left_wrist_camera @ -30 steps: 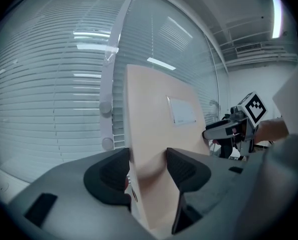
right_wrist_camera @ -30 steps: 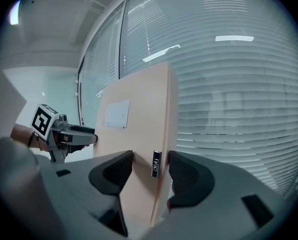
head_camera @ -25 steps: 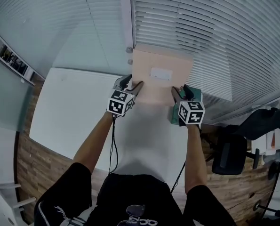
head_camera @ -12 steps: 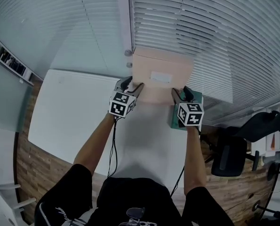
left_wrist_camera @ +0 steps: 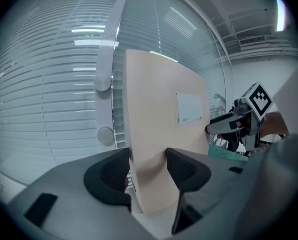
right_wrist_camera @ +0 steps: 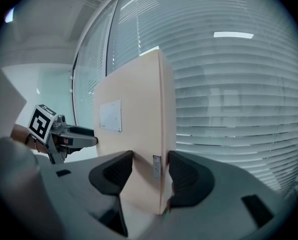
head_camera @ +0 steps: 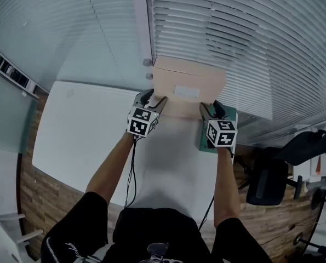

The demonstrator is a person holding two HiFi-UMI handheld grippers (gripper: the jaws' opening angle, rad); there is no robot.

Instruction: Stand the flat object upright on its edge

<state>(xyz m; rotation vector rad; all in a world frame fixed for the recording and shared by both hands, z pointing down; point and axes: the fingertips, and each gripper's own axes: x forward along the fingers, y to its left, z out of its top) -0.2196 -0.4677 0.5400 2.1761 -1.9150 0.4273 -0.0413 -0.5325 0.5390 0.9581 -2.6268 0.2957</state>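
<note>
Beige flat box stands upright at the far edge of the white tabletop, close before the window blinds, its broad face with a white label turned toward the person. The left claw is clenched on the box's left side edge and the right claw on its right side edge, pads pressing both faces. Whether the lower edge rests on the tabletop cannot be told. A teal thing lies under the right claw at the tabletop's right edge.
</note>
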